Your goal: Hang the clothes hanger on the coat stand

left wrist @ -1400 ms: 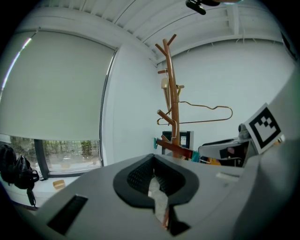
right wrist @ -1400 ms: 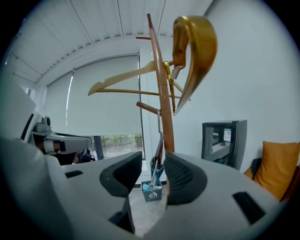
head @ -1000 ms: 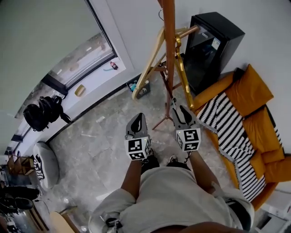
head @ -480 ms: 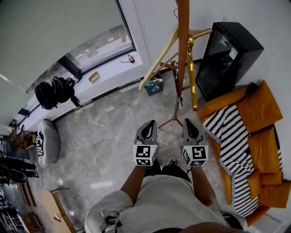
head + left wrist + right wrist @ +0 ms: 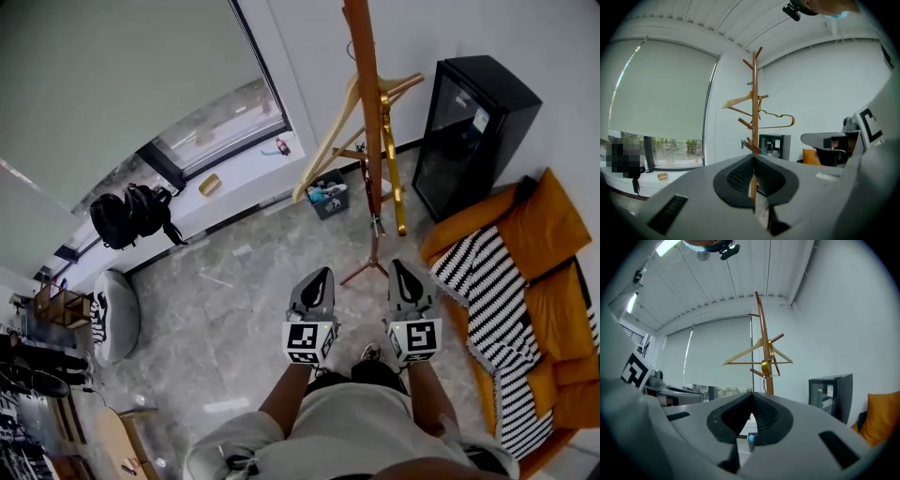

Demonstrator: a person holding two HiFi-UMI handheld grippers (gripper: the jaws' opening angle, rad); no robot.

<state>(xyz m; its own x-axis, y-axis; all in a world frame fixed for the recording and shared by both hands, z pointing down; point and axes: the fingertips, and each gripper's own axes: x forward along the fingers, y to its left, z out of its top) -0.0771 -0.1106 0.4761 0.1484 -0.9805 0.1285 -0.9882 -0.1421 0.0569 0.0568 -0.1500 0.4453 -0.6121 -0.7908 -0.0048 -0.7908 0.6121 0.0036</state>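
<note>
Overhead, the coat stand [image 5: 361, 47] is seen rising from the far side of the marble floor [image 5: 234, 300], with a window [image 5: 220, 127] to its left and a black cabinet [image 5: 469, 122] to its right. Two hangers are carried on its pegs. A pale wooden hanger [image 5: 325, 141] is spread mostly to the left of the pole, and a gold hanger [image 5: 389, 159] is hung just right of the pole, close beside it. Both tools are held near the person, side by side and pointed toward the stand, well apart from it and from either hanger. The left tool [image 5: 323, 274] is closed, its jaws brought together with nothing gripped between them. The right tool [image 5: 405, 269] is likewise closed and empty. A small bin [image 5: 328, 195] is set on the floor near the foot of the stand. An orange sofa [image 5: 548, 234] with a striped blanket [image 5: 483, 281] laid over it is placed on the right. A black backpack [image 5: 136, 214] is rested on the sill at the far left.
</note>
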